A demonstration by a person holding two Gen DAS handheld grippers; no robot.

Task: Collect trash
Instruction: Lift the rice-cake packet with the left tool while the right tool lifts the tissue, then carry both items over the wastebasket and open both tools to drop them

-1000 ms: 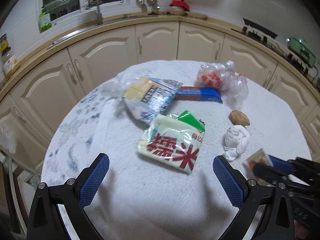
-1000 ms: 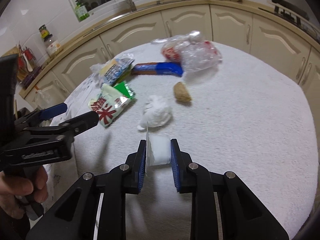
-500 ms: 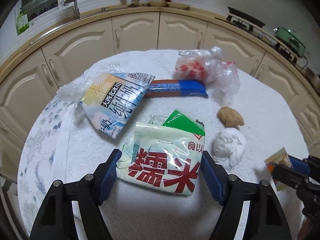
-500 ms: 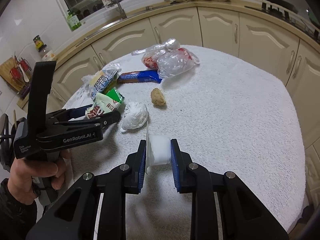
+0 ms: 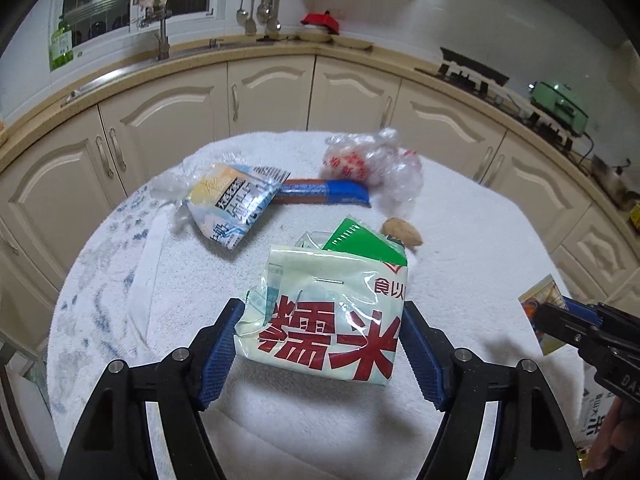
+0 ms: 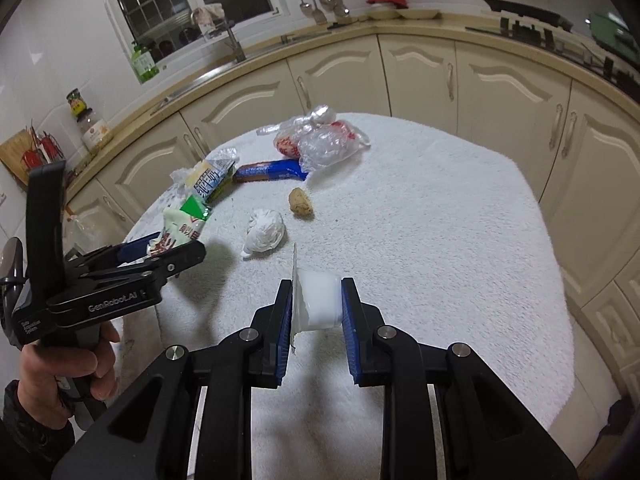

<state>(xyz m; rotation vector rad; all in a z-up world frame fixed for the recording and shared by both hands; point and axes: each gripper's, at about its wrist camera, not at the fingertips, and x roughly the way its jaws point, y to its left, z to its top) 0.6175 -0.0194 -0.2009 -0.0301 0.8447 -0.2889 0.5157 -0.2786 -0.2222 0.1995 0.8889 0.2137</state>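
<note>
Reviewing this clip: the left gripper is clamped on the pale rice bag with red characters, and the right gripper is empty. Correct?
Not quite: the right gripper is not empty. The right wrist view shows it shut on a small white cup with a peeled foil lid. The left gripper does hold the pale rice bag with red characters.

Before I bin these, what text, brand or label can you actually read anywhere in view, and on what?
"糯米", large red, and "食以": cream rice bag between the left gripper pads.
"GenRobot.AI": side of the left gripper, right wrist view.
Blue-and-white packet: print too blurred to read.
Clear bag: red print unreadable.
White cup in the right gripper: no readable text.
</note>
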